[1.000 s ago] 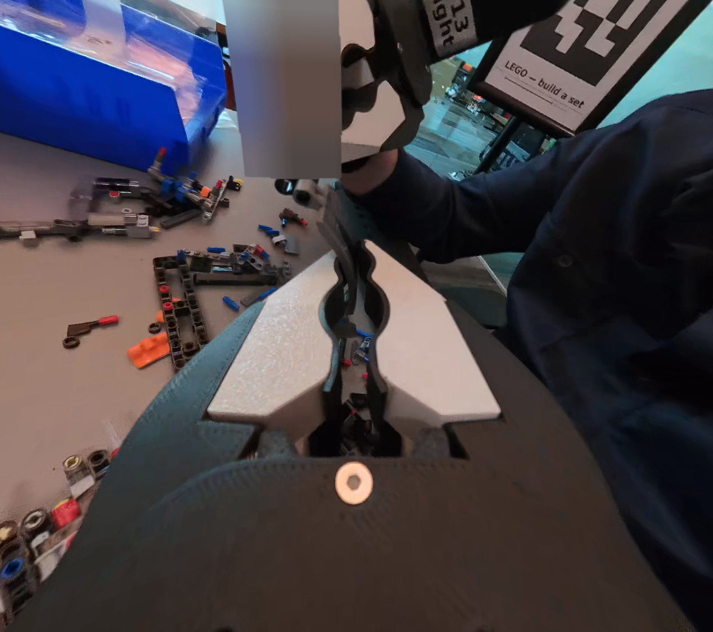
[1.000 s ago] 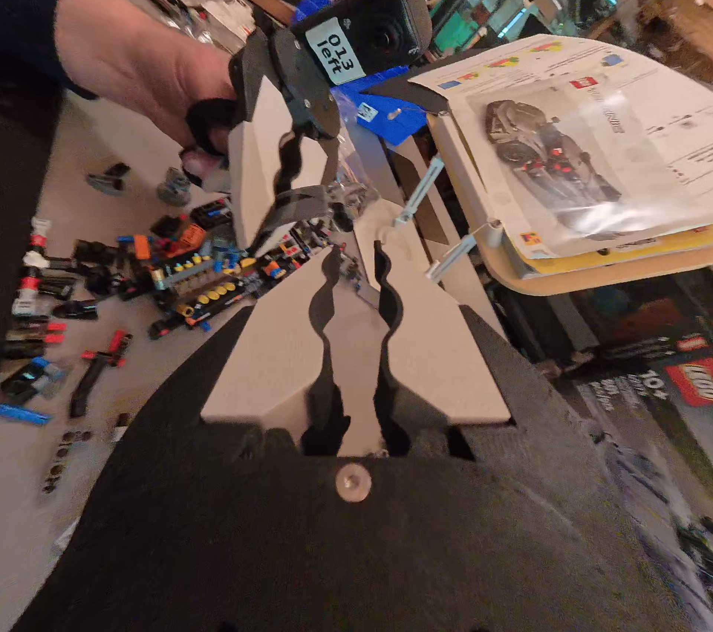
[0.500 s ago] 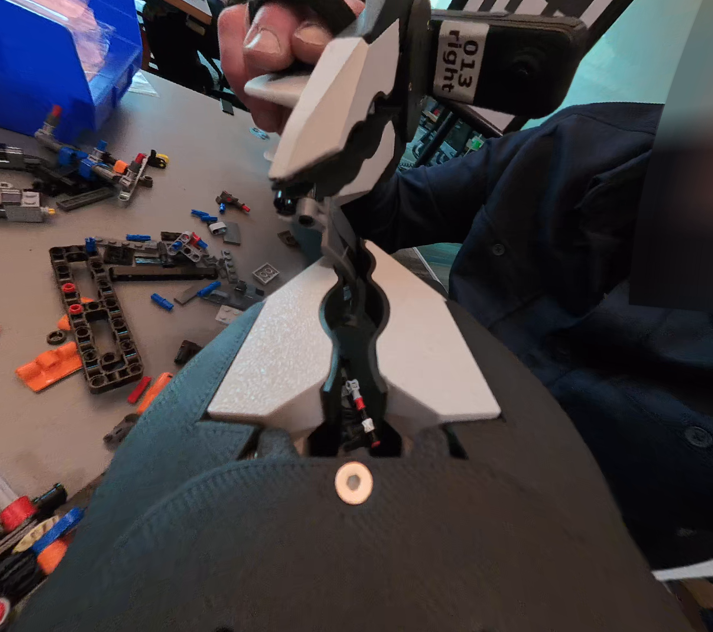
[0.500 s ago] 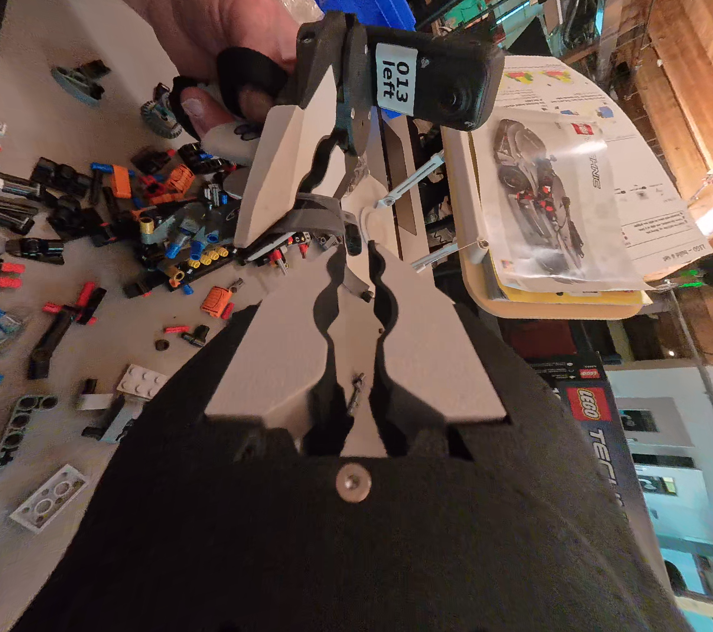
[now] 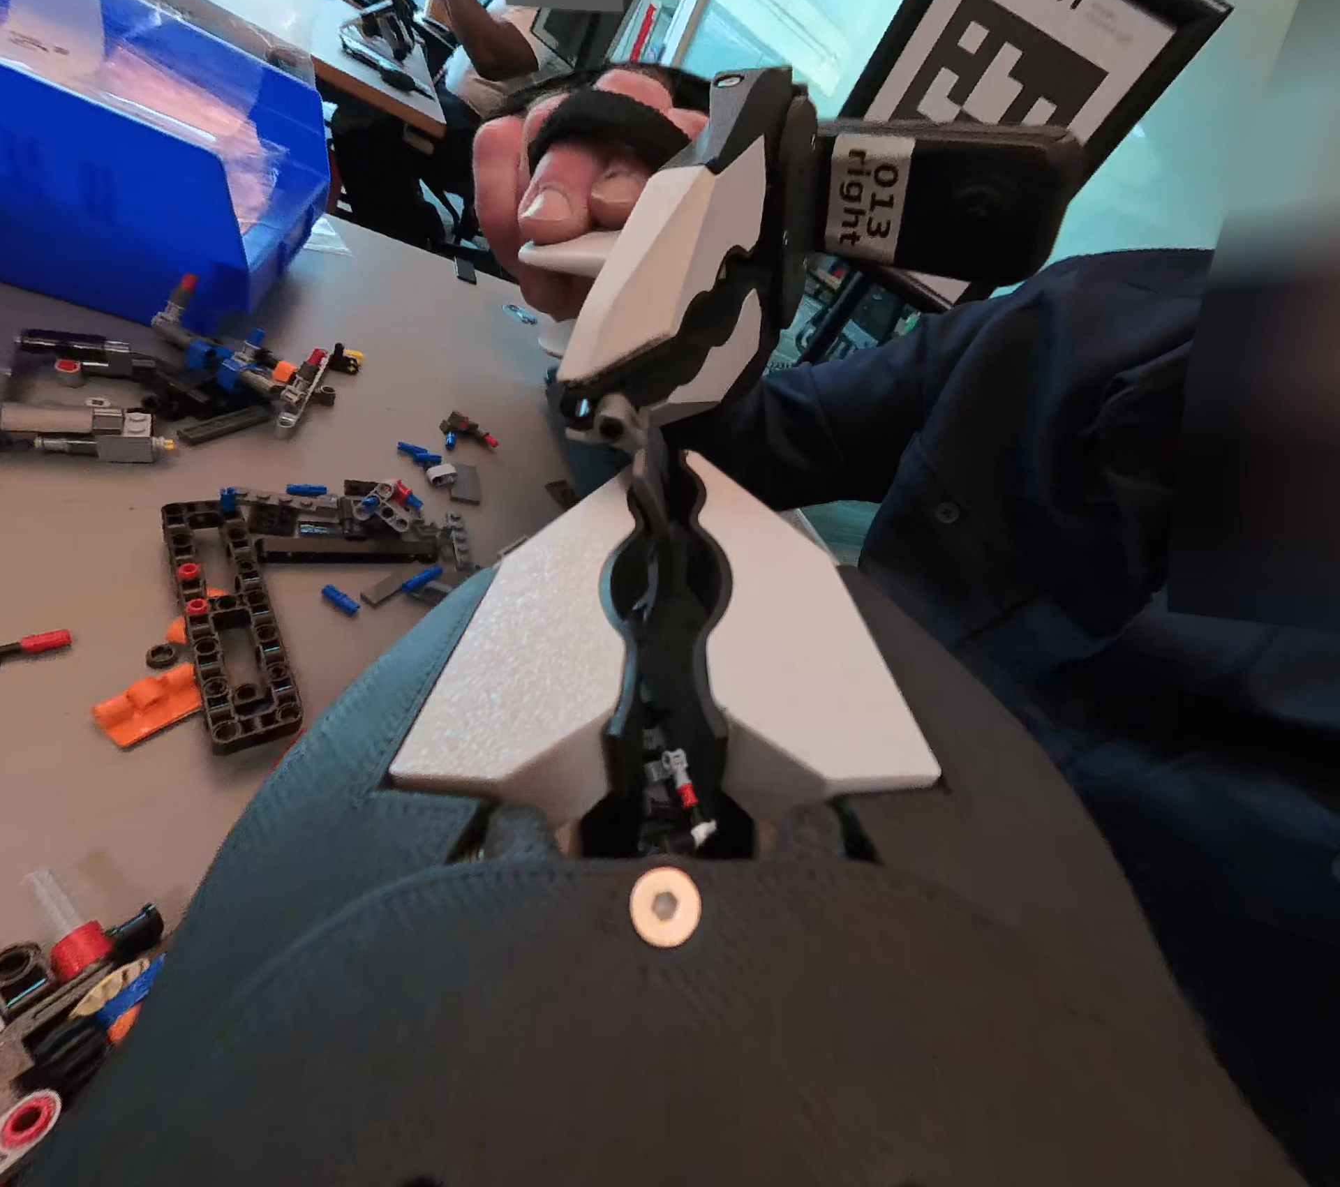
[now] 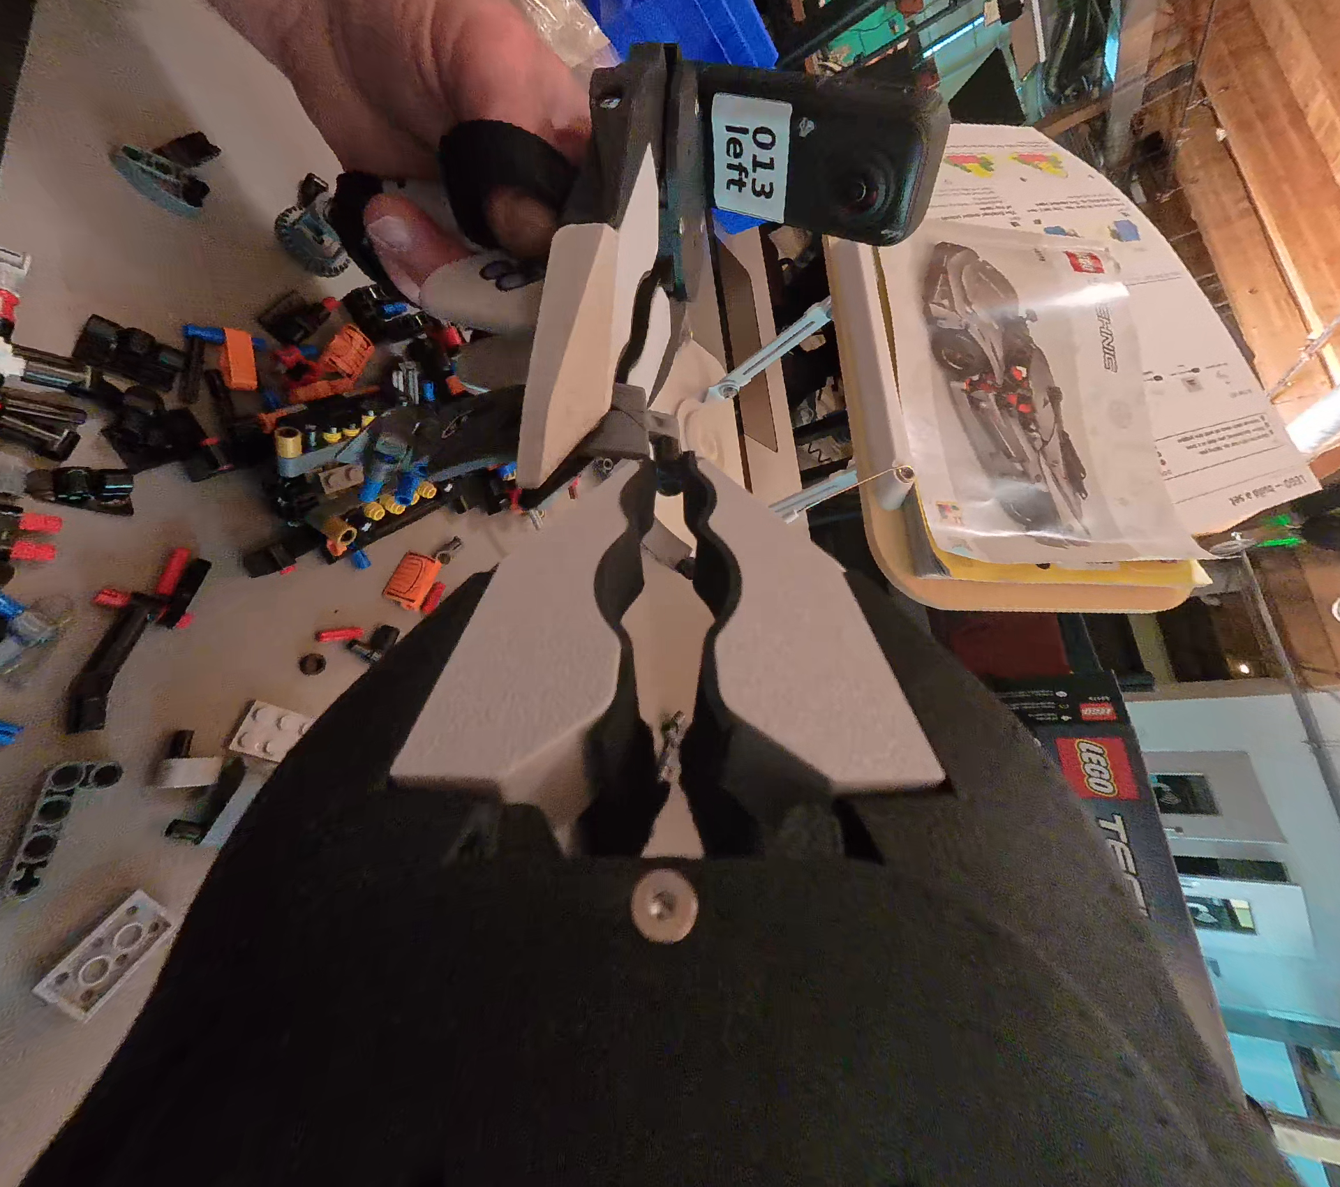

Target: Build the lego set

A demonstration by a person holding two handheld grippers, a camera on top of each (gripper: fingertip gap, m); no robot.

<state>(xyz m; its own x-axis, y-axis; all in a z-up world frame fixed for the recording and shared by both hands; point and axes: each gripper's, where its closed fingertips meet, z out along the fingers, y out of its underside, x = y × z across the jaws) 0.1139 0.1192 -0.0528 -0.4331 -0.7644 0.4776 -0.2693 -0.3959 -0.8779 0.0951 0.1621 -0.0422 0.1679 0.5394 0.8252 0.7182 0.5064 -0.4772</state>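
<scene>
- Above the near edge of the grey table [image 5: 406,311], the two grippers meet tip to tip, both lifted off the surface.
- The left gripper [image 5: 656,500] has its jaws together on a dark grey lego piece [image 5: 638,449] that sticks out past the fingertips; the piece's far end bears a round hole.
- The right gripper [image 5: 616,398], seen from the left wrist view, comes down from the upper right and touches that far end; a hand [image 5: 573,188] with a black strap over its fingers holds it.
- From the right wrist view, the right gripper [image 6: 663,471] shows a narrow gap along its fingers, and its tips sit around a small dark part next to the grey piece [image 6: 627,420]; whether they press it I cannot tell.
- The left gripper [image 6: 580,463] in that view is closed on the grey piece, held by a hand [image 6: 406,65].
- On the far left stands a blue bin [image 5: 145,195] under a clear cover; its contents cannot be made out.
- Loose parts lie on the table: a black frame [image 5: 232,630] with red pins, an orange piece [image 5: 145,703], blue pins [image 5: 341,601] and a partly built assembly [image 6: 377,463] with yellow and blue pins.
- To the right, a stand [image 6: 870,355] carries the instruction booklet [image 6: 1051,384], with the set's box [image 6: 1102,790] below it.
</scene>
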